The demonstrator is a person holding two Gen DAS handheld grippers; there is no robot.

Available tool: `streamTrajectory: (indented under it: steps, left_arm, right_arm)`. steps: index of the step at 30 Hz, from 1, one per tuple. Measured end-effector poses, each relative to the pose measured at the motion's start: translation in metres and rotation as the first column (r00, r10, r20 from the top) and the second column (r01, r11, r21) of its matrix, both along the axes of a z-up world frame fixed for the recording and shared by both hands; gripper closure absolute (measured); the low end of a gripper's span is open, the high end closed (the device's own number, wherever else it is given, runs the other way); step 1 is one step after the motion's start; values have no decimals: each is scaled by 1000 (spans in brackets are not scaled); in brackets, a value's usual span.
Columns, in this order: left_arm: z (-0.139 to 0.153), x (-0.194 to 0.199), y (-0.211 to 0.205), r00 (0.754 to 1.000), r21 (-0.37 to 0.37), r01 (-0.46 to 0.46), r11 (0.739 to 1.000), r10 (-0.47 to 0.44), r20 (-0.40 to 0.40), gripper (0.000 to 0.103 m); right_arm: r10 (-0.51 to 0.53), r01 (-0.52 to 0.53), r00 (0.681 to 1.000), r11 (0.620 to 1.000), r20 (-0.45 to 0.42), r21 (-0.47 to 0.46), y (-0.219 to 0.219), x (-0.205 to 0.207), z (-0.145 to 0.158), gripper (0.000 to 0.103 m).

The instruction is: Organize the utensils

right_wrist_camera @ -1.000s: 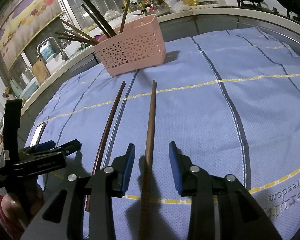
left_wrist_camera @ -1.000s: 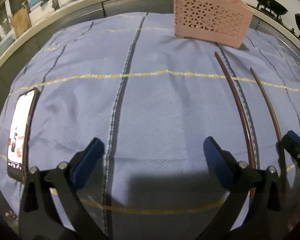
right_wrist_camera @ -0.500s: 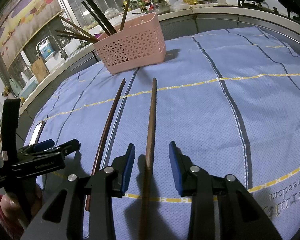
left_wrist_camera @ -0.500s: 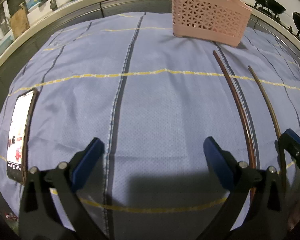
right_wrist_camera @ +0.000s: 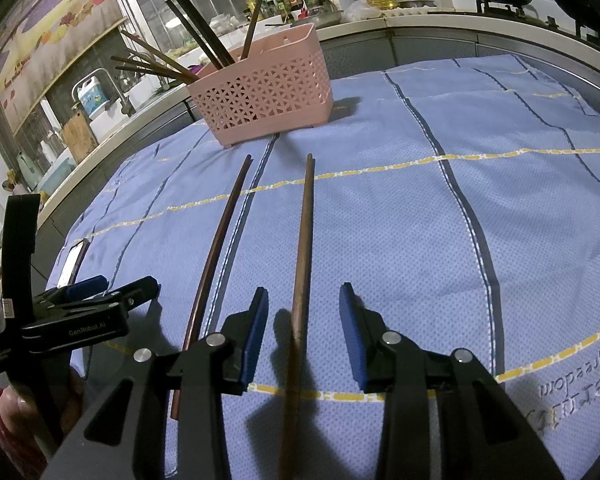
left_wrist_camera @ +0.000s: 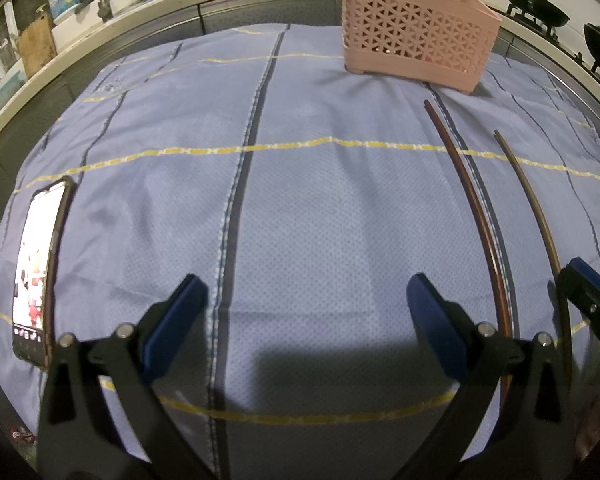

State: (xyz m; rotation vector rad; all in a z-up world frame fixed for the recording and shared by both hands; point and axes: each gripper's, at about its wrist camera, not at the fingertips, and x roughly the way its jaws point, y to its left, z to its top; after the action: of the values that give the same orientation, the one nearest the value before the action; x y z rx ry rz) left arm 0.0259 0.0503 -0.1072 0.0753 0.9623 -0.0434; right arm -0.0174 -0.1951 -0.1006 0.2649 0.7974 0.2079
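Nearest the right wrist camera, the right hand-held gripper (right_wrist_camera: 302,332) stands with its jaws apart, straddling the near end of the brown chopstick (right_wrist_camera: 305,240), its blue pads (right_wrist_camera: 256,332) on either side and, as far as can be told, not touching it. To the left, the left hand-held gripper (left_wrist_camera: 308,312) hovers wide open over bare blue cloth (left_wrist_camera: 300,208), holding nothing. A second, darker chopstick (right_wrist_camera: 220,248) lies just left of the brown one, roughly parallel to it, both flat on the cloth-covered counter (right_wrist_camera: 420,24) and pointing away toward the pink basket (right_wrist_camera: 268,88) at the far side, where other chopsticks already stand. A phone (left_wrist_camera: 36,272) lies at the cloth's left edge. The brown chopstick looks light, thin, stiff and smooth, so it will likely roll or slip under a loose pinch. Lying flat on soft cloth, it leaves little room beneath. The better hold is probably on the thicker near end, pads closing squarely across it, low against the fabric, so that the long far end does not swing or droop on the way to the basket.
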Motion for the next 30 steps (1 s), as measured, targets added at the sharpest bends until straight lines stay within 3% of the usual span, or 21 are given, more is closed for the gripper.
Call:
streamTrajectory:
  steps: [16, 23, 27, 30]
  left_arm:
    - [-1, 0, 0, 1000, -5, 5, 1000, -5, 0, 5]
    - [2, 6, 0, 999, -10, 20, 1000, -21, -41, 5]
    - [15, 18, 3, 996, -147, 45, 988, -56, -69, 5]
    - [26, 28, -7, 994, -210, 79, 975, -94, -60, 5]
  right_arm:
    - [-5, 5, 1000, 1000, -5, 1, 1, -3, -2, 64]
    - [-9, 10, 1000, 1000, -14, 9, -5, 0, 4, 64]
    - [-11, 11, 1000, 1000, -4, -12, -12, 7, 14, 64]
    - [-3, 3, 999, 1000, -51, 6, -21, 26, 17, 64]
